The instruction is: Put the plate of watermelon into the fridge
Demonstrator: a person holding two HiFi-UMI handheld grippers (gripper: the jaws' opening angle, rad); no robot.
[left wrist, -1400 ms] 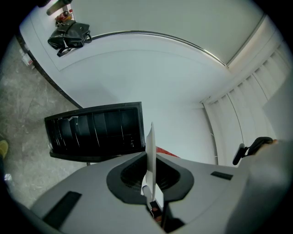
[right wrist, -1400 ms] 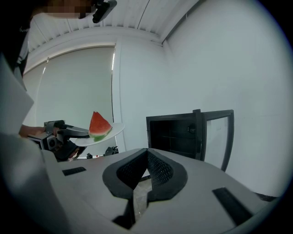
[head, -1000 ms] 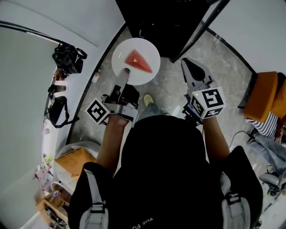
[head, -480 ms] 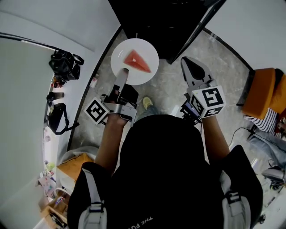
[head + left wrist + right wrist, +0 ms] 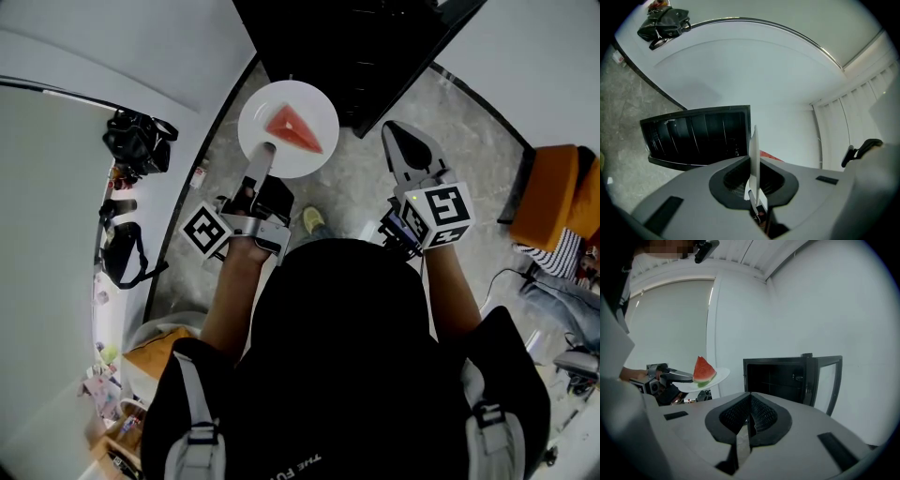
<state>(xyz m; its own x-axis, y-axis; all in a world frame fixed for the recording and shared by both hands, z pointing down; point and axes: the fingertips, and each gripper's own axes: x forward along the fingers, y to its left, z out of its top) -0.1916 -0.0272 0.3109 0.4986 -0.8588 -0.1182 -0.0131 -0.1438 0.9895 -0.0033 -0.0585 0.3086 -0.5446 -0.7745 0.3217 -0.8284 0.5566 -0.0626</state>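
Currently, item one: white plate (image 5: 263, 114), held level over the grey stone floor (image 5: 361, 183) just in front of the fridge (image 5: 352, 42), not yet inside it. Item two: one red watermelon wedge (image 5: 293, 128) with a green rind, resting near the middle of the plate. Item three: left gripper (image 5: 266, 150), jaws clamped on the plate's near rim; the left gripper view shows the plate edge-on (image 5: 753, 154) pinched between them, with the fridge (image 5: 696, 136) beyond. Item four: right gripper (image 5: 405, 142), jaws drawn together with nothing between them, held to the right of the plate and apart from it. Its own view (image 5: 750, 397) takes in the plate (image 5: 721, 376), the wedge (image 5: 703, 369) and the left gripper (image 5: 689, 377) off to the left. Item five: fridge, black, interior dark, with its glass door (image 5: 828, 380) swung open on the right. Item six: black bag (image 5: 139, 141) by the white wall, left of the plate. Item seven: orange seat (image 5: 555, 202) at the far right.
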